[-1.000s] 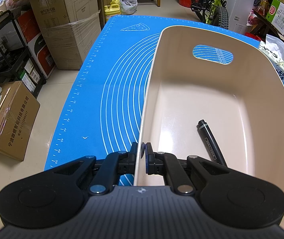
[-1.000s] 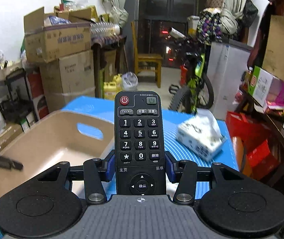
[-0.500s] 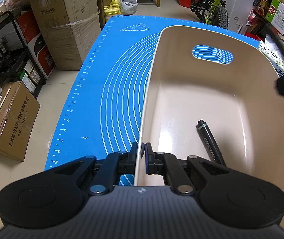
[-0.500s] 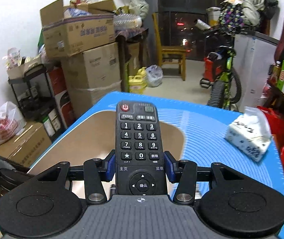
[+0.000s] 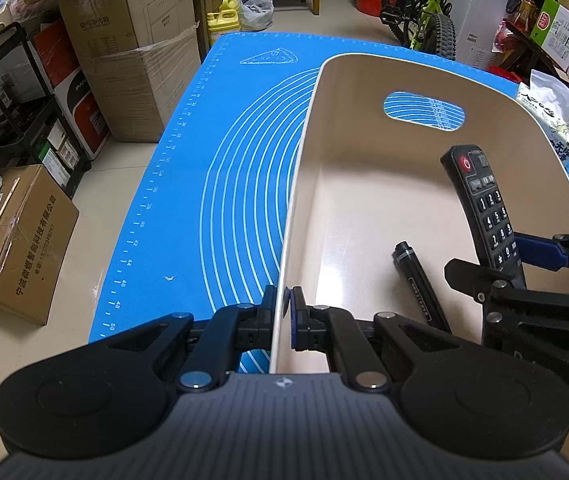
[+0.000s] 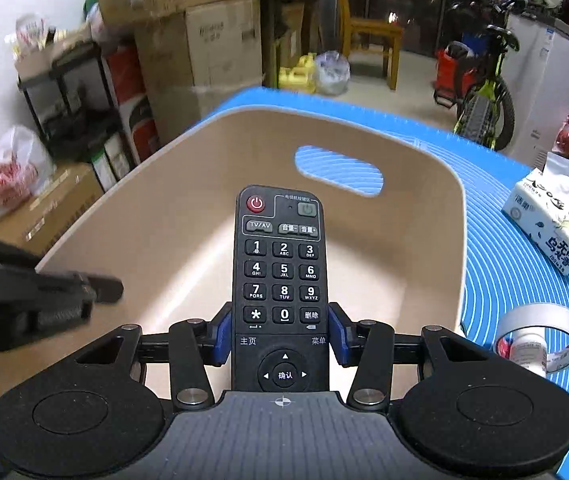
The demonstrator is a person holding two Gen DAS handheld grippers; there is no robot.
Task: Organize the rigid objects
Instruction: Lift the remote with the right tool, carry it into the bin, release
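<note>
A beige plastic bin (image 5: 364,200) with a handle slot stands on the blue mat (image 5: 224,160). My left gripper (image 5: 287,308) is shut on the bin's near left wall. On the bin floor lies a black marker pen (image 5: 420,284). My right gripper (image 6: 281,332) is shut on a black remote control (image 6: 282,264), held above the inside of the bin (image 6: 164,220). In the left wrist view the remote control (image 5: 484,204) and the right gripper (image 5: 520,264) hang over the bin's right side. The left gripper (image 6: 96,290) shows at the left edge of the right wrist view.
A tissue pack (image 6: 552,224) lies on the mat to the right of the bin, and a roll of tape (image 6: 536,340) with a small bottle in it sits nearer. Cardboard boxes (image 5: 136,48), a black shelf (image 5: 16,112) and a bicycle (image 5: 424,12) stand around the table.
The right gripper has carried the remote leftward and down, from beside the bin to above its inside, and it now shows in the left wrist view. The left gripper has kept still.
</note>
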